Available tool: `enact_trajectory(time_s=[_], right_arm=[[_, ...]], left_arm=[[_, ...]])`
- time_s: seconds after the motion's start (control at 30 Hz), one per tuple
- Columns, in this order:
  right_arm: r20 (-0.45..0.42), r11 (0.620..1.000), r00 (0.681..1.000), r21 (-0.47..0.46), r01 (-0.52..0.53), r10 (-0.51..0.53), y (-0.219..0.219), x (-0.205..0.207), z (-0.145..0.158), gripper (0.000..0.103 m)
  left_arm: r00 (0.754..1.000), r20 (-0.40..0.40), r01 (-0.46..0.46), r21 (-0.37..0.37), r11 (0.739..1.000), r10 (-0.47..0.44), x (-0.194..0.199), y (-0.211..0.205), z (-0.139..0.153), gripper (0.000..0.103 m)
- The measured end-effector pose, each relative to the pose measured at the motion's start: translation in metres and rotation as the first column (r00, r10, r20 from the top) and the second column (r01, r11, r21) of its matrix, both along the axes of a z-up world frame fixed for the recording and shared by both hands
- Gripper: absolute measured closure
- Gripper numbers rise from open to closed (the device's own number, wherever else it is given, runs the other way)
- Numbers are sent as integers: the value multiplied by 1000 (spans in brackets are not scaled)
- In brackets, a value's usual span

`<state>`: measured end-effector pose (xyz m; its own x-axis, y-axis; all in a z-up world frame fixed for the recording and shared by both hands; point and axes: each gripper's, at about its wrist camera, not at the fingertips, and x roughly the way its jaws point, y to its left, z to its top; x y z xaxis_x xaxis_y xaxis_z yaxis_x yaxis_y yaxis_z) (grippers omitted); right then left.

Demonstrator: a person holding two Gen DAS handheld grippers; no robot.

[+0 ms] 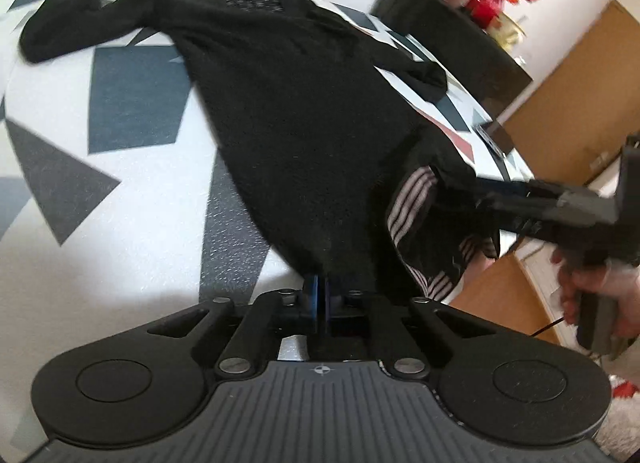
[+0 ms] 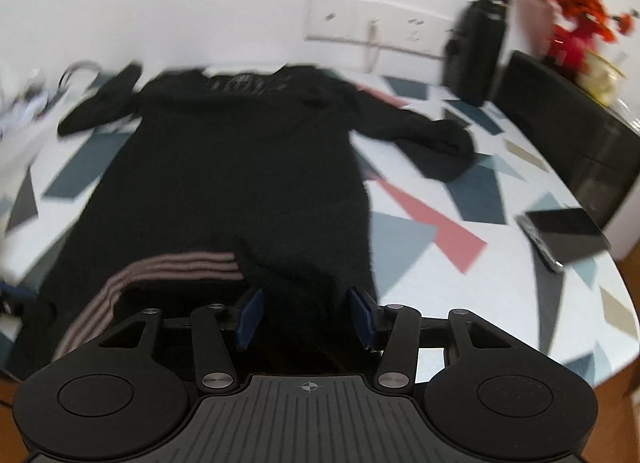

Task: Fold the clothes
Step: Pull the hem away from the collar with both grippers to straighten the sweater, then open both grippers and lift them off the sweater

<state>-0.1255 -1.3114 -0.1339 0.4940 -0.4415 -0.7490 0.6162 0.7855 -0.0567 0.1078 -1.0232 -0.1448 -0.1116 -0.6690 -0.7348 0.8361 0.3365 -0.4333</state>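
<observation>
From the left wrist, a black sweater (image 1: 280, 103) is seen spread on the patterned bench (image 1: 132, 191); its hem is pinched by the closed left gripper (image 1: 320, 295). From the right wrist, the right gripper (image 2: 306, 317) is seen with jaws parted astride the sweater's hem, pads not pressing.

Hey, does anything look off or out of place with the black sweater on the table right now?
The black sweater lies mostly flat, but its hem corner near the hand-held grippers is turned over, showing a striped band. One sleeve is bunched at its end. A phone also sits at the table's edge.
</observation>
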Motion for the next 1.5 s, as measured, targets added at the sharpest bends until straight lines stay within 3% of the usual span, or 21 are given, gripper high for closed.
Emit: enact_trajectory(time_s=[0.1, 0.3, 0.47, 0.6, 0.67, 0.77, 0.9, 1.07, 1.27, 1.43, 1.5], right_arm=[[-29, 999, 1000, 32, -5, 6, -3, 4, -8, 62], [1, 995, 999, 89, -39, 39, 8, 0, -2, 59], [4, 994, 999, 102, -46, 46, 27, -4, -1, 60], [30, 995, 995, 43, -95, 94, 49, -10, 12, 60], [29, 990, 991, 34, -134, 133, 58, -10, 13, 60], [-5, 988, 988, 37, -151, 151, 67, -5, 5, 60], [-24, 992, 993, 45, -114, 115, 72, -5, -7, 60], [-6, 996, 997, 49, -70, 71, 70, -9, -11, 57], [-29, 1000, 1000, -4, -8, 8, 63, -15, -9, 62], [-7, 991, 991, -29, 131, -132, 46, -41, -2, 61], [6, 989, 989, -6, 150, -150, 43, -48, -1, 61]], left_arm=[[997, 5, -76, -32, 997, 76, 12, 14, 9, 101], [973, -5, -233, -58, 971, 233, 55, 56, 30, 101], [973, -36, -228, 4, 974, 228, 60, 69, 17, 101], [971, -62, -231, 24, 973, 232, 56, 68, 10, 99], [978, -17, -206, 33, 978, 207, 54, 66, 12, 90], [988, 95, -127, 19, 992, 124, 46, 69, 24, 68], [976, 215, 33, -15, 999, -29, 25, 77, 44, 46], [927, 323, 187, 46, 981, -191, -9, 59, 37, 41], [863, 490, 83, 106, 991, -124, -11, 43, 20, 41], [832, 553, -19, 89, 996, -34, 11, 56, 23, 41], [842, 539, -46, 91, 995, -10, 19, 60, 22, 41]])
